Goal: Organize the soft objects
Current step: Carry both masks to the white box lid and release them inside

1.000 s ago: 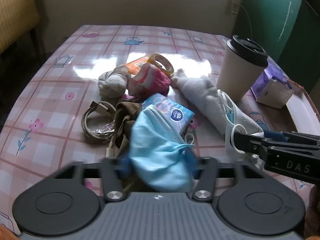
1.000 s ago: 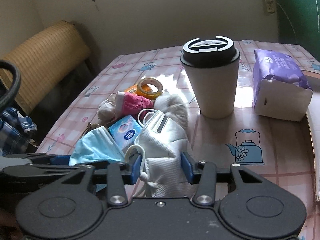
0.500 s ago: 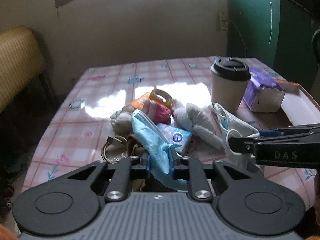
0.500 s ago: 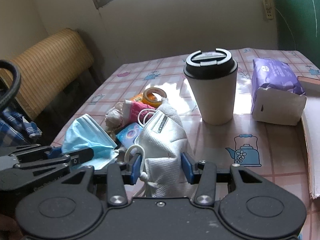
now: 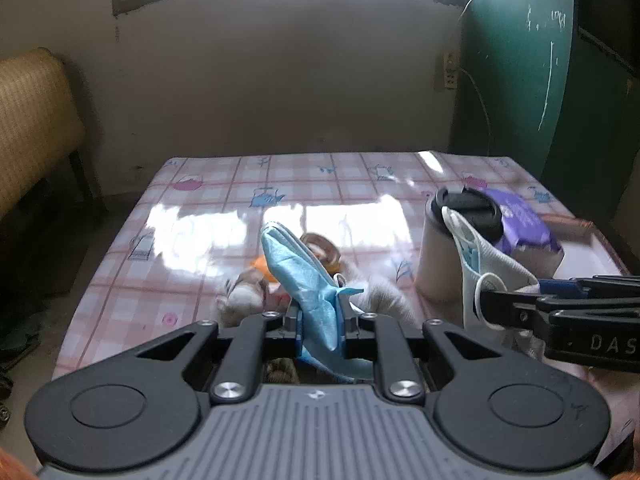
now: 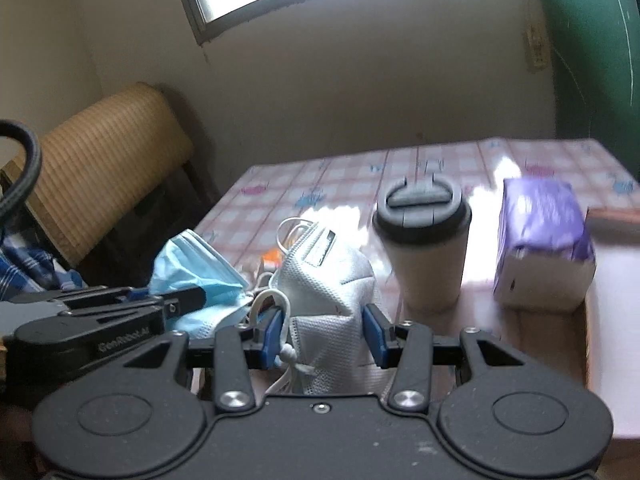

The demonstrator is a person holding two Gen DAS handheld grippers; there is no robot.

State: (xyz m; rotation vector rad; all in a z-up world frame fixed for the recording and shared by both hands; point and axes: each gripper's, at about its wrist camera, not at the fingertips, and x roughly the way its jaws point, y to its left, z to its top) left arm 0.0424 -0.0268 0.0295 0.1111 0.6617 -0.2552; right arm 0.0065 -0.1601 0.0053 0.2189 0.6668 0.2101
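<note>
Leftmost, the left tool (image 5: 319,322) is clenched on a blue surgical mask (image 5: 308,280); its jaws have just been closing, and the mask is pinched between them and stands up above the desk (image 5: 192,216), clear of the pile. Beneath it on the checked cloth lie a whitish rolled sock (image 5: 244,294), a roll of tape (image 5: 320,246) and an orange item too blurred to name. Further right, the right tool (image 6: 325,334) grasps a white respirator mask (image 6: 328,280), its blue pads (image 6: 274,334) pressing the fabric at both sides, ear loops dangling; this mask too is held up off the desk. Beside it stands an upright paper cup with a black lid (image 6: 422,248), and at the far right a purple tissue pack (image 6: 542,240) near a tray's edge (image 6: 612,214).
</note>
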